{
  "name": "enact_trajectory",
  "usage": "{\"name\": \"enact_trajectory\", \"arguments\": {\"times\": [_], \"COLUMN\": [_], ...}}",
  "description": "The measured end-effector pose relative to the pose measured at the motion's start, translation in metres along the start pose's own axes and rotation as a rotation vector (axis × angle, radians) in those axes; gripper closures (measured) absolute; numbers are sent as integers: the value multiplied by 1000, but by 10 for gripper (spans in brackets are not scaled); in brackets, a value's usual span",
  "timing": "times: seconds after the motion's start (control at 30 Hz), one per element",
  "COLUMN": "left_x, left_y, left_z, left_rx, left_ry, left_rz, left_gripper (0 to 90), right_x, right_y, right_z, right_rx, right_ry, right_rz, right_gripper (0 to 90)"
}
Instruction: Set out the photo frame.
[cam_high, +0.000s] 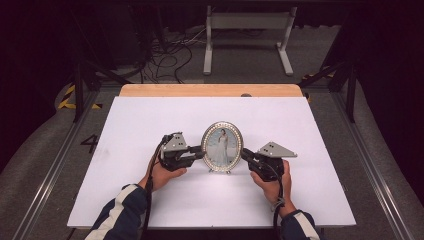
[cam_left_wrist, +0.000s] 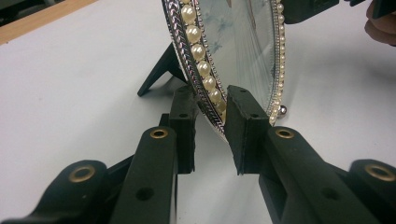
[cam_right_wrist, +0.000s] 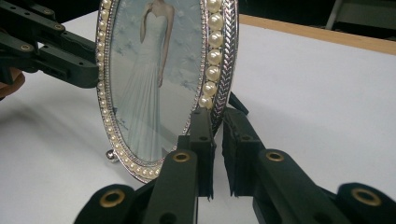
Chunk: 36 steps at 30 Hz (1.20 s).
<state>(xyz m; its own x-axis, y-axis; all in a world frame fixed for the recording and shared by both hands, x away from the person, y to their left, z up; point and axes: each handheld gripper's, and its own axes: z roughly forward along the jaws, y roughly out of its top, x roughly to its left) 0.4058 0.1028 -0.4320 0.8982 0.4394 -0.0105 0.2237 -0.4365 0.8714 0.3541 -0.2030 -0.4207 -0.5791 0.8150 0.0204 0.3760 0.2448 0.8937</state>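
1. oval picture frame (cam_high: 222, 147) stands upright on the white table (cam_high: 150, 120), about midway between the left and right edges and a bit nearer the front edge.
2. left gripper (cam_high: 202, 151) is at the frame's left rim, jaws clamped on the pearl edge, one in front, one behind.
3. right gripper (cam_high: 243, 153) pinches the right rim the same way, so the frame sits between the two.

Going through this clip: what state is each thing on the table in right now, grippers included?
Oval photo frame: upright on the white table, stand leg out behind.
Left gripper: jaws straddle the frame's pearl edge; contact unclear.
Right gripper: shut on the frame's opposite edge.
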Motion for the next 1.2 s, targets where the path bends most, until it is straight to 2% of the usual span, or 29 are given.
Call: {"name": "enact_trajectory", "arguments": {"times": [0.2,0.33,0.97,1.17,1.2], "left_x": [-1,-2,-3,-4,-4], "left_y": [0,-1,-1,0,0], "left_z": [0,0,2,1,1], "left_rx": [6,7,10,15,14], "left_ry": [9,16,26,35,37], "left_rz": [6,9,18,26,29], "left_gripper": [736,735,743,742,741], "right_x": [0,1,1,2,1], "right_y": [1,1,0,0,0], "right_z": [0,1,1,1,1], "right_rx": [1,-1,7,14,19], "right_ry": [5,-6,-15,-20,-22], "right_rz": [-6,-26,-41,-56,-72], "right_gripper": [827,825,829,827,828]}}
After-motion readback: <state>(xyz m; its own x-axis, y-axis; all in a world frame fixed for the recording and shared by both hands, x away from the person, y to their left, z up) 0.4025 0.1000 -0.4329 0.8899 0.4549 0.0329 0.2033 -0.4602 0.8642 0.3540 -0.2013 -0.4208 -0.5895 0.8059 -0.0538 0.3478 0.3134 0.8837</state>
